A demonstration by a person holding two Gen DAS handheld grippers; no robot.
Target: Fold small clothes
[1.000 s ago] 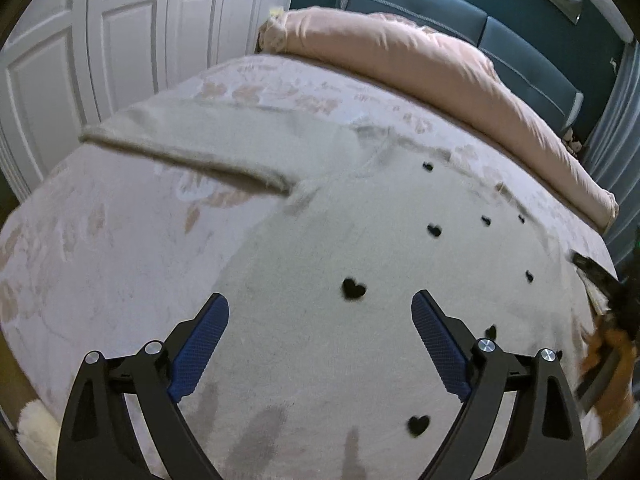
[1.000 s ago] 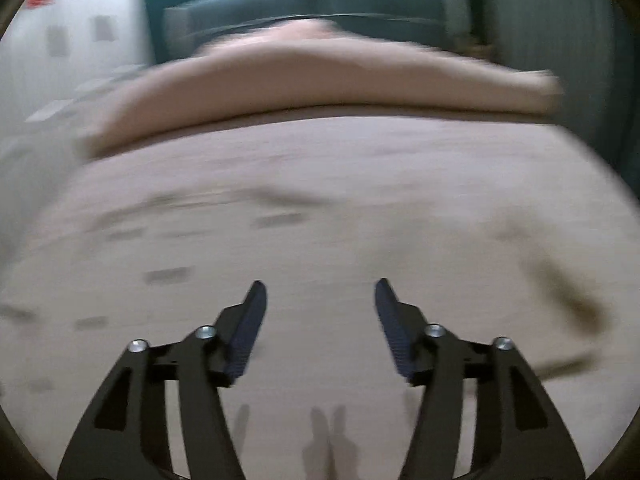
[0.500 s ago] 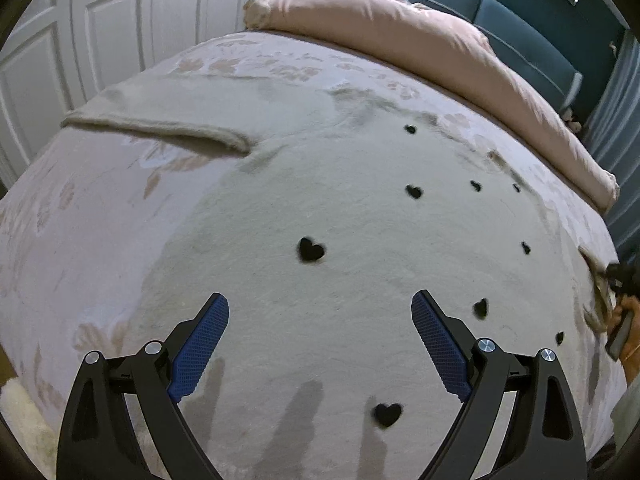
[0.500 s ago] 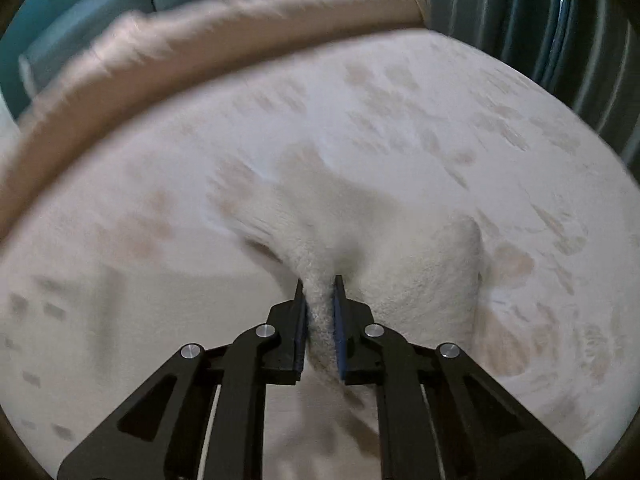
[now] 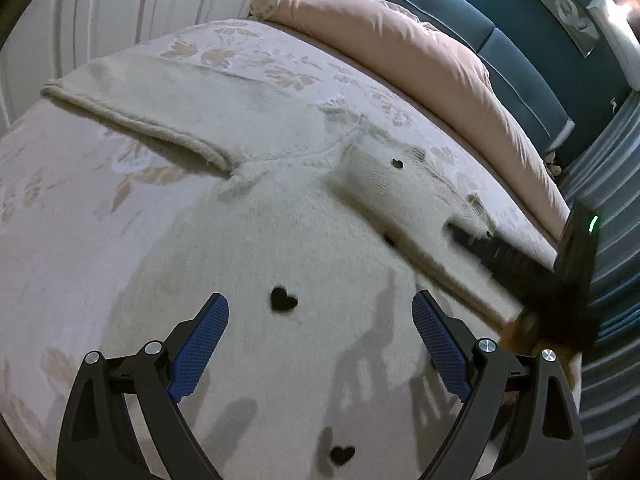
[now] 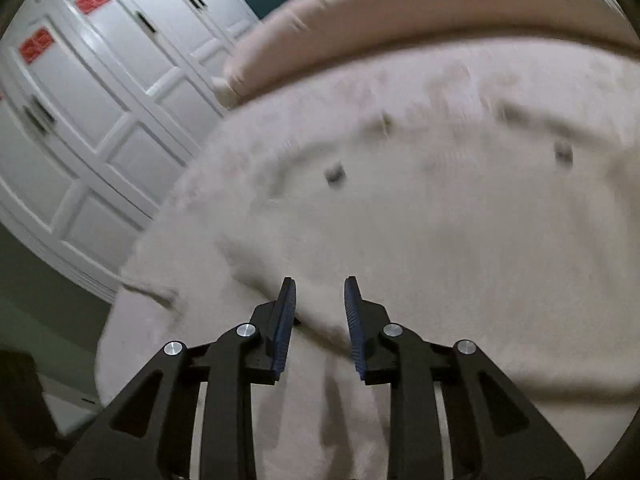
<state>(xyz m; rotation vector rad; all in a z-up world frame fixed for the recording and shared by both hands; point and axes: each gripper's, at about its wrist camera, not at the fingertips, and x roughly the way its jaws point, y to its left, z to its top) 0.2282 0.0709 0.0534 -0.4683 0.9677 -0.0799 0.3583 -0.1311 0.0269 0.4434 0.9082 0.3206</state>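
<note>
The left gripper (image 5: 320,340), jaws spread wide, hovers over the cream heart-dotted sweater (image 5: 280,240) spread across the bed (image 5: 60,208), while the right gripper (image 6: 320,320) hangs over its folded sleeve (image 5: 392,188), jaws parted, gripping nothing.

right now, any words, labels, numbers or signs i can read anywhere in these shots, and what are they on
None can be read.
Red labels on the white wardrobe doors: too blurred to tell whether they carry text.
Black hearts on the cream sweater: decoration, not lettering.
Green light on the right gripper's body: a plain curved mark, no characters.
</note>
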